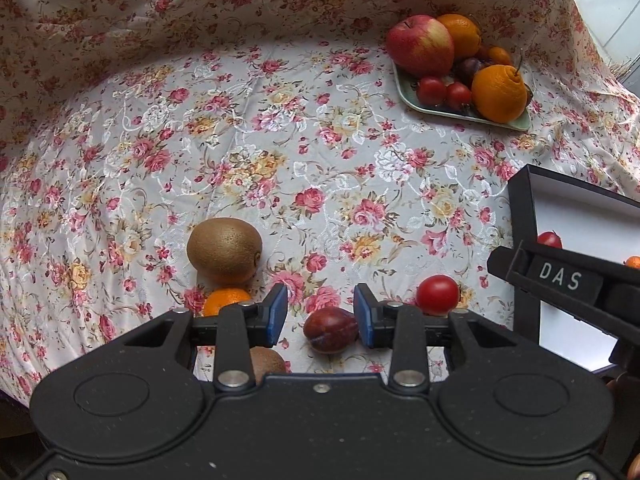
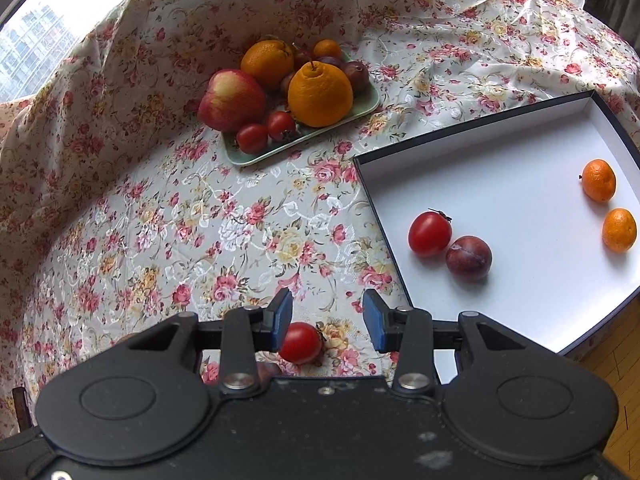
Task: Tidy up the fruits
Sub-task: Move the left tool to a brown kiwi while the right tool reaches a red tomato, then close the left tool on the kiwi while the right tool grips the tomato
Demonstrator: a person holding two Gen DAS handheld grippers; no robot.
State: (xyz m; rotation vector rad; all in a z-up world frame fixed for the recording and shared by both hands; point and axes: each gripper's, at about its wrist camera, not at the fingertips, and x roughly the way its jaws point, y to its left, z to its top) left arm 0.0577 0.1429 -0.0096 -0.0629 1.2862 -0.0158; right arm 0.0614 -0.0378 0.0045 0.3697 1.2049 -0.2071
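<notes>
1. The left gripper [image 1: 321, 316] is open wide above a plum [image 1: 330, 329] on the floral cloth [image 1: 280, 152].
2. The right gripper [image 2: 327, 318] is open wide, with a cherry tomato [image 2: 301, 342] beside its left finger.
3. The white box [image 2: 520, 288] at the right holds four small fruits.

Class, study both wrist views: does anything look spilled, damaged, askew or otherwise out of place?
Nothing is spilled or damaged. Some fruit lies loose on the tablecloth instead of in the white box or on the green tray: a kiwi, a plum, a tomato and a small orange. Both grippers, left gripper and right gripper, are open.
</notes>
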